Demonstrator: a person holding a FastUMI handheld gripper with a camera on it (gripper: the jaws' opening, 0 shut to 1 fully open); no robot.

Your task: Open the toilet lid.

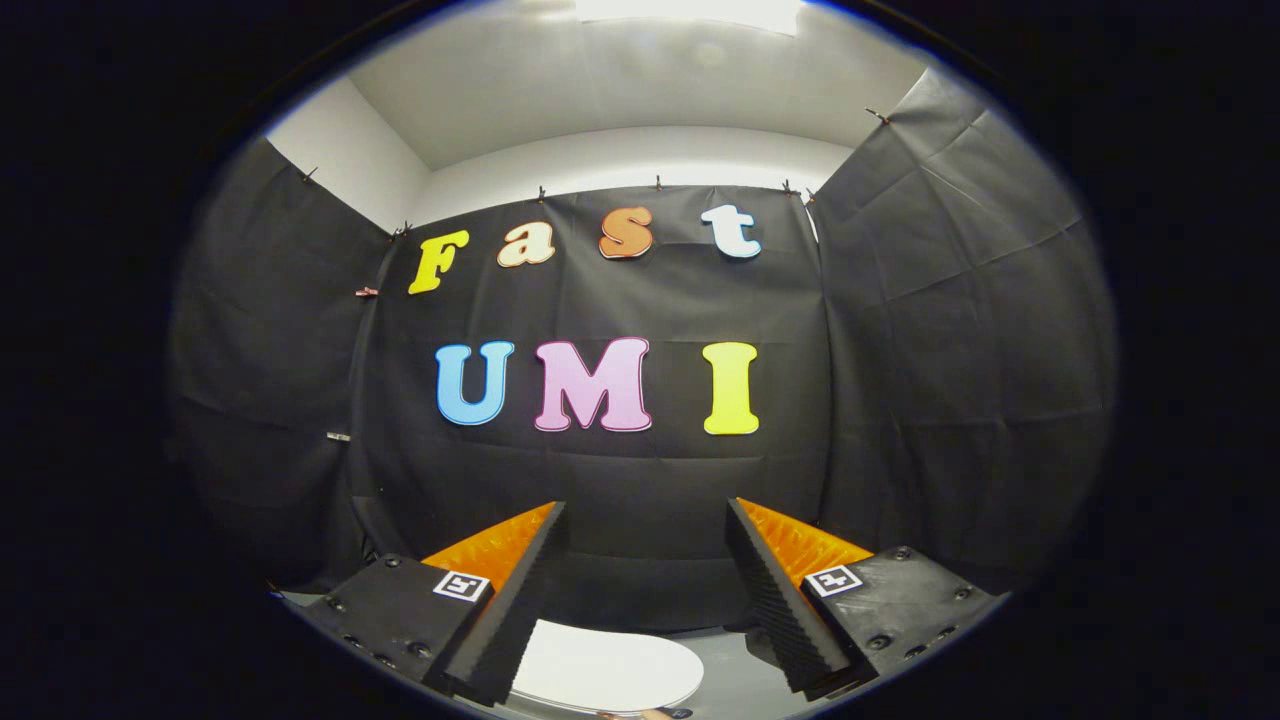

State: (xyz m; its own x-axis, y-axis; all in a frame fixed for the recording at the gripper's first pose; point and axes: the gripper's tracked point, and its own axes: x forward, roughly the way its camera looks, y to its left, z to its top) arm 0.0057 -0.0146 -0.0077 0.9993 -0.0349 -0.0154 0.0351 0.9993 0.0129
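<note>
While the gripper [645, 590] points toward the booth's black cloth wall [640, 480], its two fingers stand wide apart at the bottom of the frame with nothing between them, so it is open and grips nothing. Each finger [520, 590] has a dark ribbed pad on its inner face, an orange ribbed side behind it, and a black base carrying a small square marker. Low in the frame, just ahead of and below the fingers, lies the toilet lid [605, 668], a white, smooth, rounded shape; it looks flat and closed, though so little of it is in view that this is hard to be sure of. Its left part is hidden behind the left finger, and neither finger appears to touch it. Grey floor [735, 675] shows to the right of the lid, between the fingers. At the top of the frame a white ceiling [600, 90] rises above the cloth, with a bright light panel [690, 12] at the very top centre.
</note>
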